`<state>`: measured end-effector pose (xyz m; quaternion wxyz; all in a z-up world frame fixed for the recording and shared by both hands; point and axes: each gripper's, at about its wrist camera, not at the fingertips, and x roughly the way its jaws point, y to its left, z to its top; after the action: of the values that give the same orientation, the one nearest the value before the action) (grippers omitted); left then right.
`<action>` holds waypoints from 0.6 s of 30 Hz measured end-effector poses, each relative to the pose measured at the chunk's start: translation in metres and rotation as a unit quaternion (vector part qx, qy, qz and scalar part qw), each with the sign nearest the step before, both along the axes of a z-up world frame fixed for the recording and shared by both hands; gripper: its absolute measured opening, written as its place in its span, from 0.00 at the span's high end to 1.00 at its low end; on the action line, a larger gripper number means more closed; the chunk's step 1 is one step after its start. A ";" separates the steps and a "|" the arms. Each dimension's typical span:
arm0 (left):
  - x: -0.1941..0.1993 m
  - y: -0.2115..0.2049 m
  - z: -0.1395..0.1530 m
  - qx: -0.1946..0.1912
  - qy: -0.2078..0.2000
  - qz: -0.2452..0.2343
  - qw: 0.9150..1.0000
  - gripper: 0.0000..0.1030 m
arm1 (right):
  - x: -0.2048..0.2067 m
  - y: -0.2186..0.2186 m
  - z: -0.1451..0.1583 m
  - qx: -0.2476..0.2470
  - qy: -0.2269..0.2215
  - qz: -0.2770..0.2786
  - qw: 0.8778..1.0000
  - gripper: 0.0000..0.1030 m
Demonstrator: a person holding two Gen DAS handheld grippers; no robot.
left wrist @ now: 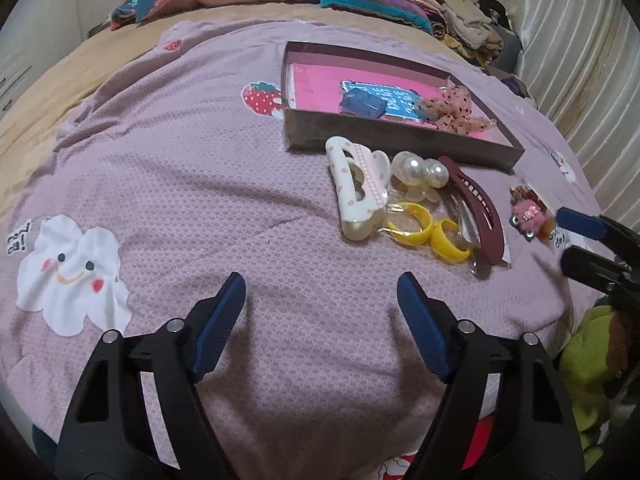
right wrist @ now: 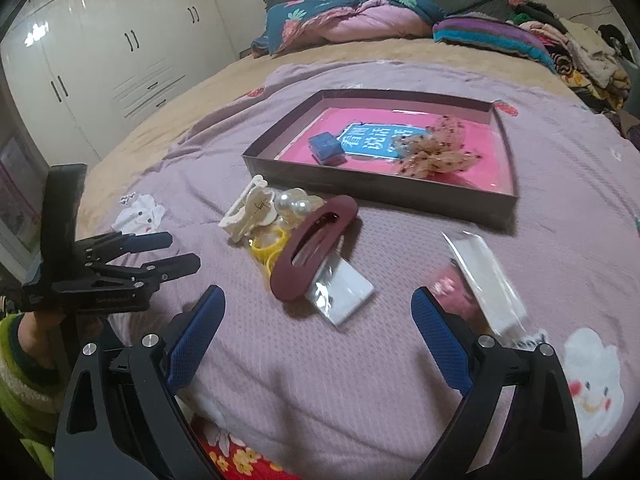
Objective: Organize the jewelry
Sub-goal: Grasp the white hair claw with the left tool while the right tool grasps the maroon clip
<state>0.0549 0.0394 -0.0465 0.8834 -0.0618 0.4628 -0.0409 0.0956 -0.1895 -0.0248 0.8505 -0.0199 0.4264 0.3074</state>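
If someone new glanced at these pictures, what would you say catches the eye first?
Probably the shallow brown box with its bright pink lining, far on the lilac bedspread, holding a dotted bow and a small blue box. Just in front lies a heap of hair accessories: a white claw clip, yellow rings and a maroon clip. Both tongs, left and right, gape open, holding nothing.

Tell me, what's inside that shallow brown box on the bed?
Inside the box lie a small blue case and a sheer dotted bow on a pink printed sheet. The bow covers part of the sheet's label.
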 end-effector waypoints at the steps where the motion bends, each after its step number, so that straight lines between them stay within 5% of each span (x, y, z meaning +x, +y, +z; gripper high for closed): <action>1: 0.001 0.001 0.001 -0.001 -0.001 0.000 1.000 0.33 | 0.005 0.005 -0.002 -0.003 0.003 0.001 1.000 0.09; 8: 0.015 0.007 0.005 -0.014 -0.003 0.003 1.000 0.36 | 0.038 0.029 -0.021 -0.002 0.043 0.005 0.999 0.23; 18: 0.038 -0.002 0.004 -0.026 0.002 -0.014 1.000 0.37 | 0.071 0.043 -0.040 0.014 0.100 -0.009 0.995 0.59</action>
<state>0.0927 0.0371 -0.0422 0.8796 -0.0786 0.4645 -0.0655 0.1669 -0.1464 -0.0645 0.8062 0.0264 0.5054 0.3064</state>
